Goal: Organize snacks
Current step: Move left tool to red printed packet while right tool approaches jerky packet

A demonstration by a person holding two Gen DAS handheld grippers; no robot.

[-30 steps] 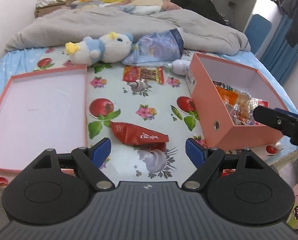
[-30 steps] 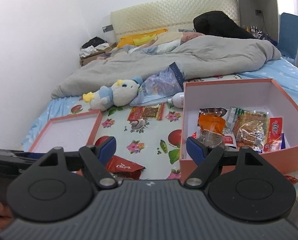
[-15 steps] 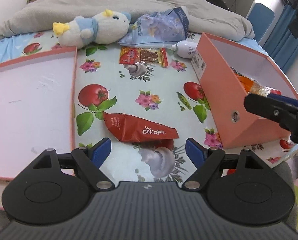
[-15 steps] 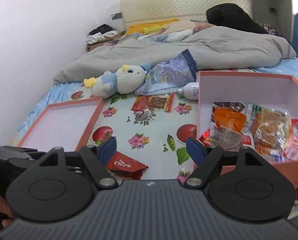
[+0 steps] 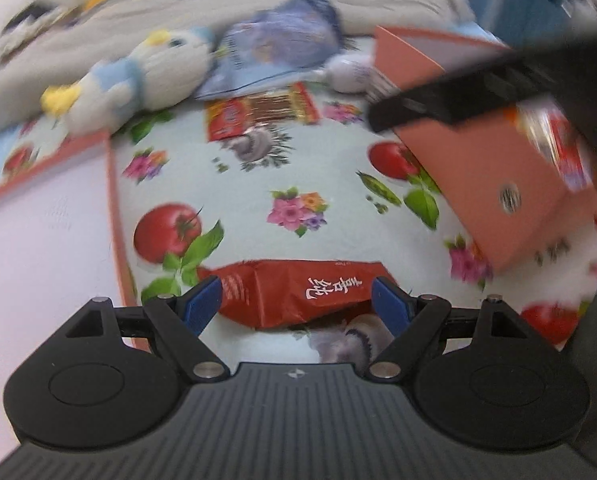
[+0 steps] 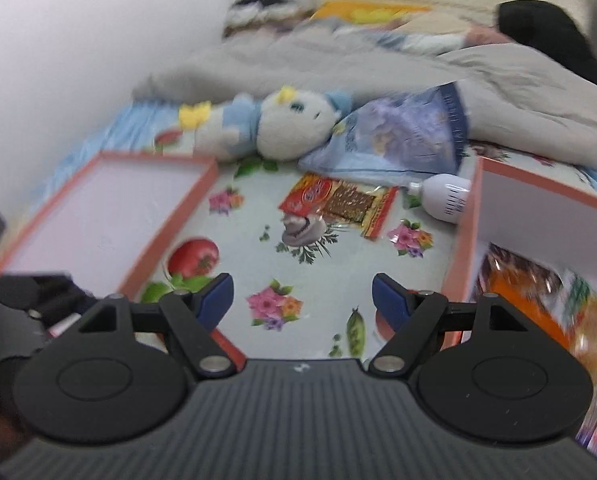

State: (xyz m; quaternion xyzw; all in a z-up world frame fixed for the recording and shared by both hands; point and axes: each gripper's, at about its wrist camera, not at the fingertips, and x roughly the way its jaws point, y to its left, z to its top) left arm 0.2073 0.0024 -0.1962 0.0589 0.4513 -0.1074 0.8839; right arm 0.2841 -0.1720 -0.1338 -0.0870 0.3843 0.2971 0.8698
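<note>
Spread over a bed was a pale cloth (image 5: 330,184) printed with tomatoes and flowers, and behind it a rumpled grey duvet (image 6: 338,64) was seen against a white wall. Both views were blurred.

From the left wrist view, the left gripper (image 5: 296,300) was held low over the cloth with its blue-tipped fingers (image 5: 200,300) set wide apart. A red snack packet (image 5: 298,292) with white lettering was seen lying on the cloth between them, its ends close to both tips; whether the tips touched it could not be told. A salmon-pink box (image 5: 494,184) was placed to the right, with bright wrappers visible inside. Its shallow lid (image 5: 116,200), white inside, was laid to the left. A dark part of the right gripper was seen crossing the upper right of that view.

From the right wrist view, the right gripper (image 6: 302,296) was held above the cloth between lid and box, its fingers (image 6: 390,298) wide and nothing between them. A second red and gold snack packet (image 6: 338,200) was seen further back on the cloth. Near it were laid a white bottle (image 6: 442,196), a blue plastic bag (image 6: 398,140) and a white and blue plush toy (image 6: 282,124). Orange and yellow snacks (image 6: 538,304) were piled in the box at the right edge.
</note>
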